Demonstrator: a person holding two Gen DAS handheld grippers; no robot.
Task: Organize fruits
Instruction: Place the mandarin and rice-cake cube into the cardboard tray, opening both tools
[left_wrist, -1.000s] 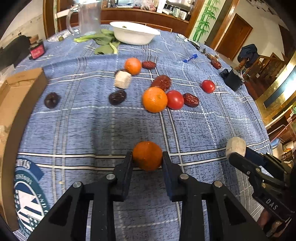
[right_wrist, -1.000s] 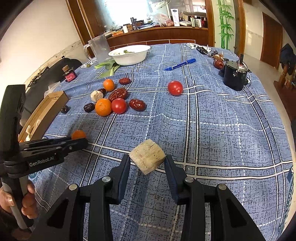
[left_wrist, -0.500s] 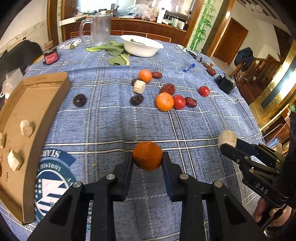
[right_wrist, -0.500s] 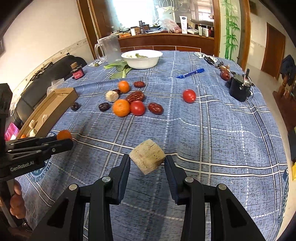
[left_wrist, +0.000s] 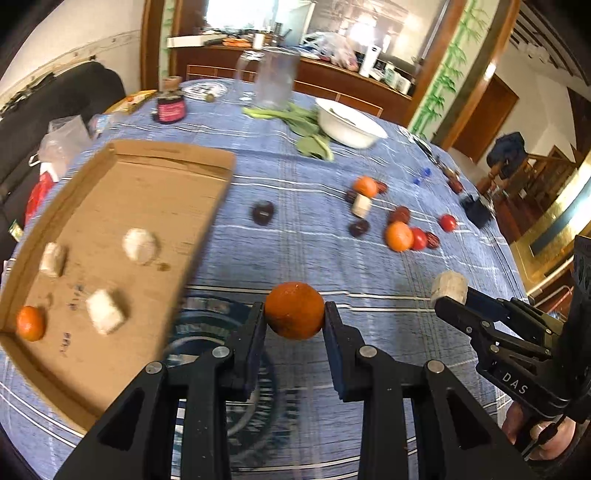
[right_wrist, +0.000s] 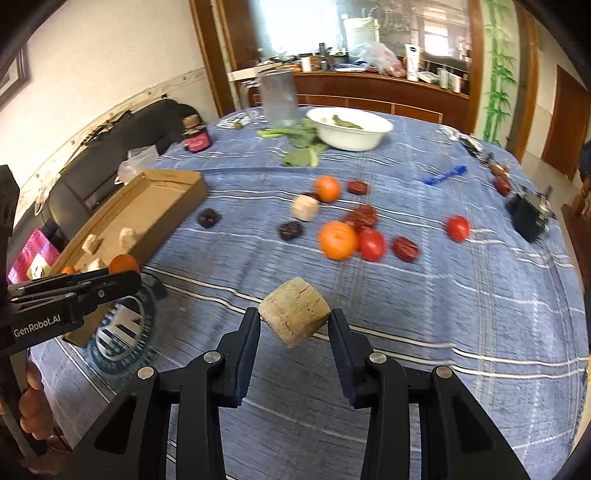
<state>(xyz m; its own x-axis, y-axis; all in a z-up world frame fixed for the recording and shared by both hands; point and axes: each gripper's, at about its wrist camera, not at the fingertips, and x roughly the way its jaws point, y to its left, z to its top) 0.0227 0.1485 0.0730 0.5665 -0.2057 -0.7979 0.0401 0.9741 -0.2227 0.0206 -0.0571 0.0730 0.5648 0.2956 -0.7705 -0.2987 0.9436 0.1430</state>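
Note:
My left gripper (left_wrist: 294, 314) is shut on an orange tangerine (left_wrist: 294, 310), held above the blue cloth just right of the cardboard tray (left_wrist: 155, 192). The tray holds three pale chunks and a small orange (left_wrist: 30, 323). My right gripper (right_wrist: 294, 321) is shut on a pale beige chunk (right_wrist: 294, 315), also held above the cloth; it shows in the left wrist view (left_wrist: 448, 288). Loose fruit lies mid-table: an orange (right_wrist: 338, 240), a red tomato (right_wrist: 371, 243), a second tomato (right_wrist: 457, 228), red dates (right_wrist: 405, 248), dark plums (right_wrist: 208, 218), a small orange (right_wrist: 327, 188), a pale chunk (right_wrist: 304, 207).
A white bowl (right_wrist: 349, 127), green leaves (right_wrist: 301, 155), a clear jug (right_wrist: 277, 94) and a dark jar (right_wrist: 197, 134) stand at the table's far side. A blue pen (right_wrist: 443, 174) and a black object (right_wrist: 530, 214) lie at the right. A dark sofa is left of the table.
Both grippers have swung left and drawn back from the fruit pile, still holding the tangerine and the chunk. The cardboard tray has come much closer to the left gripper.

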